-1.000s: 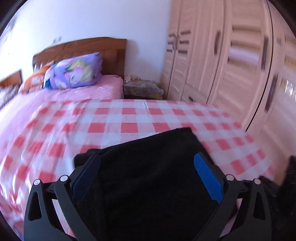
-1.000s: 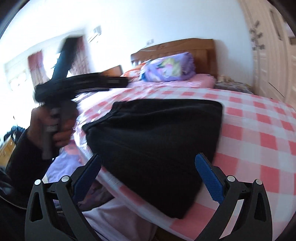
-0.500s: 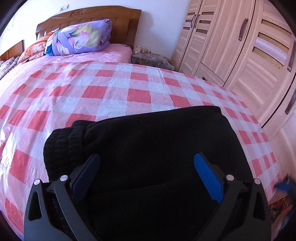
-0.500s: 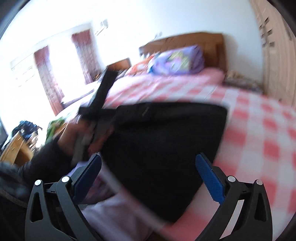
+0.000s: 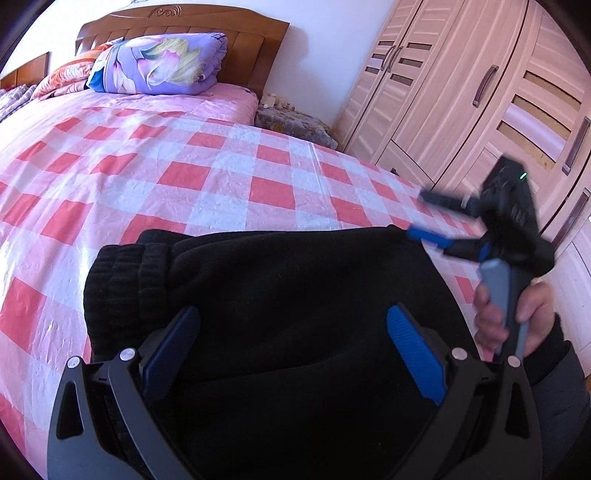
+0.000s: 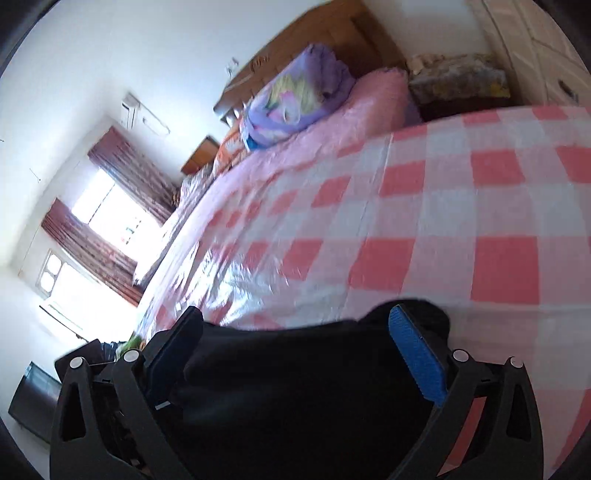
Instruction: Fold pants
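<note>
The black pants (image 5: 280, 295) lie folded in a thick bundle on the red-and-white checked bedspread (image 5: 229, 177), ribbed waistband at the left. My left gripper (image 5: 291, 350) is open, its blue pads hovering over the bundle's near part. My right gripper (image 5: 417, 218) shows at the right in the left wrist view, held in a hand, open at the bundle's far right corner. In the right wrist view the right gripper (image 6: 295, 350) is open and tilted, with the black pants (image 6: 295, 387) between its pads.
A purple floral quilt (image 5: 159, 62) and pillows lie by the wooden headboard (image 5: 184, 26). A wardrobe (image 5: 461, 92) stands at the right, a nightstand (image 5: 295, 122) beside the bed. Curtained windows (image 6: 103, 229) show at the left in the right wrist view.
The left gripper has lowered over the bundle. The right gripper has swung in to the bundle's far right corner and rolled to a tilt. Both stay open.
</note>
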